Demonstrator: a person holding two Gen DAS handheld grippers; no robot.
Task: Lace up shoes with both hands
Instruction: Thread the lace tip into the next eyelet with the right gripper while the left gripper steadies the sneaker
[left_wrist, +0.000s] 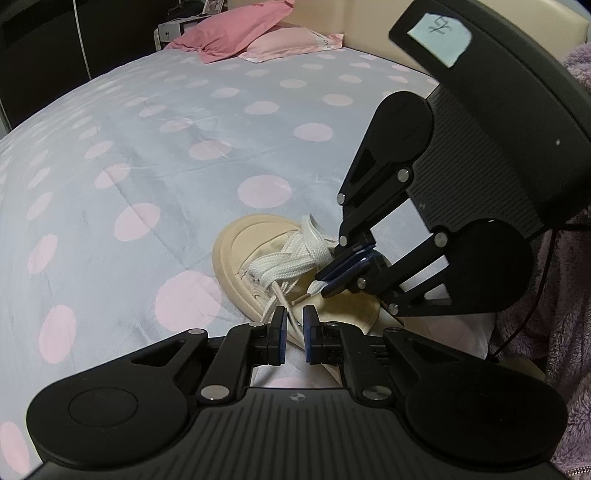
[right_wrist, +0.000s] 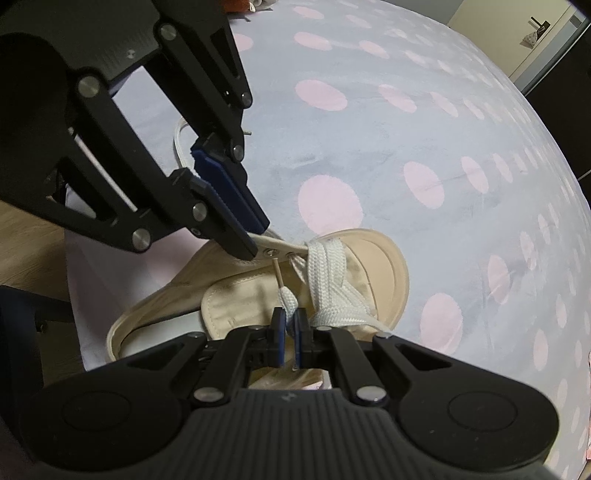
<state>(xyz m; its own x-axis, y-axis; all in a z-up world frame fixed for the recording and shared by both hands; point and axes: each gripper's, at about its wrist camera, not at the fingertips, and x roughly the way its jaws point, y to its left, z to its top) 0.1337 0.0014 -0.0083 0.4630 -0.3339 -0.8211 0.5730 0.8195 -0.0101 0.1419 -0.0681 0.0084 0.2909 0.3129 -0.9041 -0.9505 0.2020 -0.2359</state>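
A beige canvas shoe (left_wrist: 236, 254) with a wide white lace (left_wrist: 291, 258) lies on the bed, toe pointing away; it also shows in the right wrist view (right_wrist: 384, 266). My right gripper (right_wrist: 290, 317) is shut on the lace end (right_wrist: 288, 301), whose tan tip (right_wrist: 277, 273) points at the eyelets (right_wrist: 270, 252); in the left wrist view it (left_wrist: 325, 286) comes in from the right. My left gripper (left_wrist: 294, 317) has its jaws slightly apart at the shoe's eyelet flap; in the right wrist view its fingertips (right_wrist: 255, 236) straddle that flap. Whether they pinch it is unclear.
The bed has a grey-blue cover with pink dots (left_wrist: 147, 155). Pink pillows (left_wrist: 240, 33) lie at the head. A purple fluffy blanket (left_wrist: 569, 332) is at the right. Wooden floor (right_wrist: 26, 236) shows beside the bed edge.
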